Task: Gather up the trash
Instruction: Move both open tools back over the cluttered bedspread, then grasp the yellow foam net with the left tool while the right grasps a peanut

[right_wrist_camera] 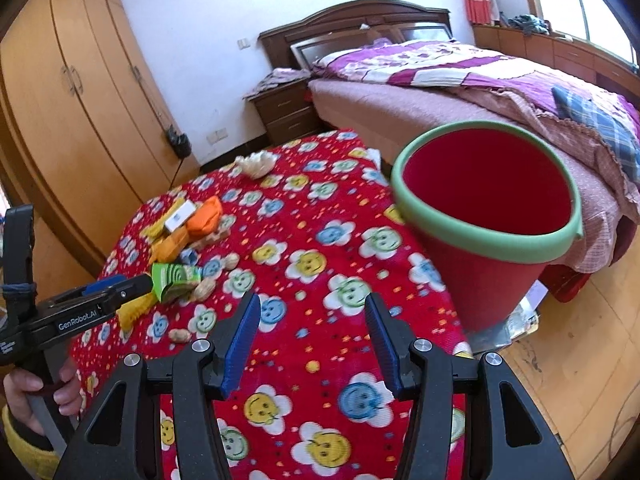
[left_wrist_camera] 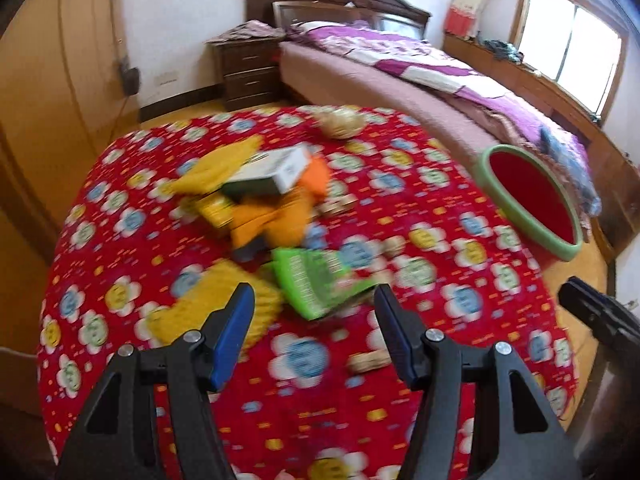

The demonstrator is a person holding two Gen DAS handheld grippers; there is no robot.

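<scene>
A heap of trash lies on the table's red flowered cloth (left_wrist_camera: 304, 412): yellow wrappers (left_wrist_camera: 218, 170), a white box (left_wrist_camera: 276, 170), orange wrappers (left_wrist_camera: 268, 220) and a green wrapper (left_wrist_camera: 316, 280). My left gripper (left_wrist_camera: 314, 296) is open and hovers over the green wrapper's near edge, not gripping it. In the right wrist view the left gripper (right_wrist_camera: 128, 284) comes in from the left, its tips by the green wrapper (right_wrist_camera: 176, 276). My right gripper (right_wrist_camera: 312, 302) is open over bare cloth, with nothing between its fingers. A red bucket with a green rim (right_wrist_camera: 480, 240) stands at the table's right edge, and looks empty.
Peanut shells (right_wrist_camera: 180, 335) lie scattered on the cloth, and crumpled paper (right_wrist_camera: 258, 163) sits at the far edge. A bed (right_wrist_camera: 440, 92) and nightstand (right_wrist_camera: 286, 114) stand behind the table, wardrobes (right_wrist_camera: 80, 100) on the left. A hand (right_wrist_camera: 24, 392) holds the left gripper's handle.
</scene>
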